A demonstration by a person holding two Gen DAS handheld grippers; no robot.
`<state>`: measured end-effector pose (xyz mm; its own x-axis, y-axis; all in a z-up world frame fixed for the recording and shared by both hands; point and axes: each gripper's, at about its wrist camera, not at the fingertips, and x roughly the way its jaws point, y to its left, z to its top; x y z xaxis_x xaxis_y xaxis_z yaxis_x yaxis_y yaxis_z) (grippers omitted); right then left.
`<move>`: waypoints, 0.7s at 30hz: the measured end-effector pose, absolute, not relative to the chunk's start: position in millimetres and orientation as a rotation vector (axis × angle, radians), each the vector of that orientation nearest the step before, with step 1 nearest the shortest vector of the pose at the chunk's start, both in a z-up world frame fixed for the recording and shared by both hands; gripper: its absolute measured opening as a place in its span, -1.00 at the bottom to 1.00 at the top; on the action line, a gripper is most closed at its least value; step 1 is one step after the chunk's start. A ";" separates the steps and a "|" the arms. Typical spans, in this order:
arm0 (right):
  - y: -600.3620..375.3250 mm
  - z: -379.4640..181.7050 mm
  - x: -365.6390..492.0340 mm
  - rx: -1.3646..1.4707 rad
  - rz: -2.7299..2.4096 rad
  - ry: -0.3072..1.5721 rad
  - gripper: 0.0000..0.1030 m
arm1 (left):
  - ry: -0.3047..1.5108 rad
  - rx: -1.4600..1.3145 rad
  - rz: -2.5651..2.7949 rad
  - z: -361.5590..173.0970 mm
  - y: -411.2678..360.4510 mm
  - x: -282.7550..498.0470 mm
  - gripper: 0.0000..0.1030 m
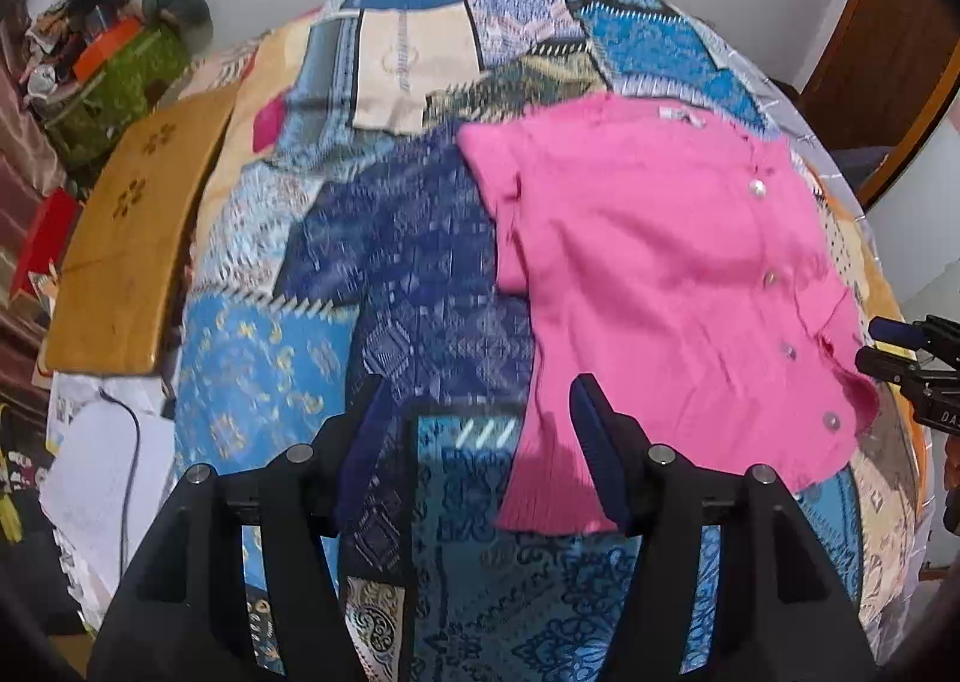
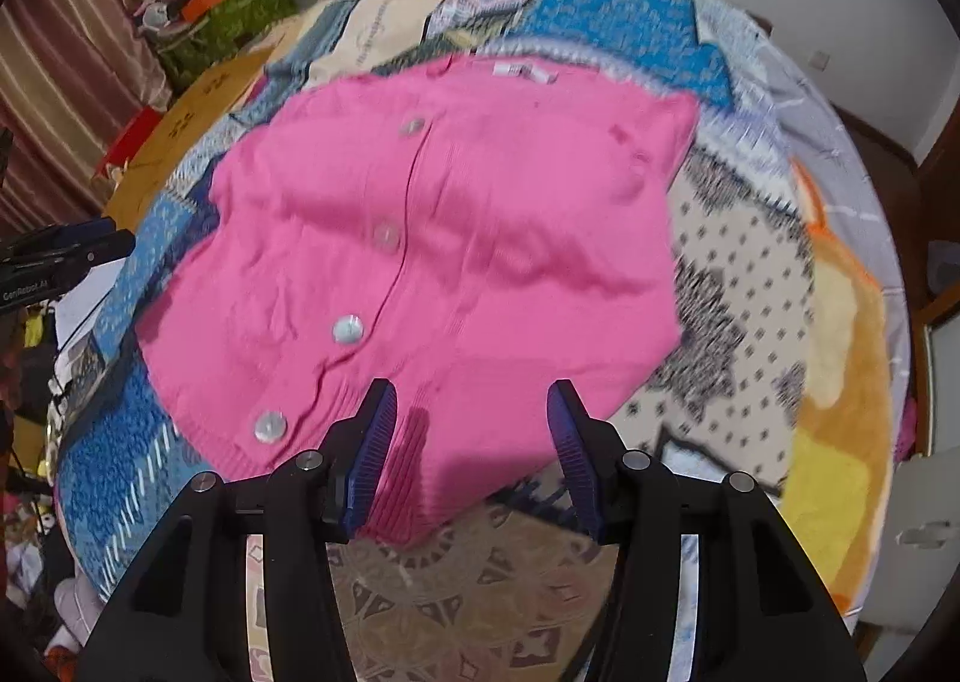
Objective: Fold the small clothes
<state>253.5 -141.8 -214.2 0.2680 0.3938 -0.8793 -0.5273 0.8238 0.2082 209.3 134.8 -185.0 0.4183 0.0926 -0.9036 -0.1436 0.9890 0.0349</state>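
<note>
A pink cardigan lies spread flat on a patchwork bedspread, its buttoned front facing up, a row of pale buttons running down the placket and the white neck label at the far end from both sets of jaws. The right gripper hangs over the hem: its jaws stand apart, released, with the ribbed hem edge showing in the gap between them but neither blue pad pressing on the knit. The left gripper is likewise released and holds nothing; most of what shows between its jaws is bare bedspread, and the cardigan's near corner lies at and just beyond its right finger, the rest of the garment stretching away to the right of it. At the right edge of the left wrist view the other gripper shows beside the hem by the lowest button. Judging by this, the garment has been laid out and smoothed and the hands have let go, so the step in hand looks like the pause between spreading and the first fold. The next move probably calls for each gripper to settle on an edge or a sleeve, close on one layer of knit only, and carry it across toward the button line without dragging the whole cardigan over the slippery cover.
</note>
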 end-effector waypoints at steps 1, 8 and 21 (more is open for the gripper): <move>-140.9 -217.3 252.7 -0.130 0.626 1.151 -0.06 | 1.137 -0.056 0.147 -187.9 135.5 208.1 0.19; -131.8 -231.2 259.7 -0.099 0.620 1.162 -0.06 | 1.170 -0.067 0.131 -202.5 135.2 199.8 0.19; -136.6 -231.1 254.2 -0.138 0.612 1.087 -0.81 | 1.208 -0.108 0.129 -217.8 141.4 190.9 0.19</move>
<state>254.2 -136.6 -231.1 0.3188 0.3984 -0.8600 -0.5294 0.8275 0.1871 190.9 141.4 -217.8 0.3490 0.0421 -0.9362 -0.1573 0.9875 -0.0142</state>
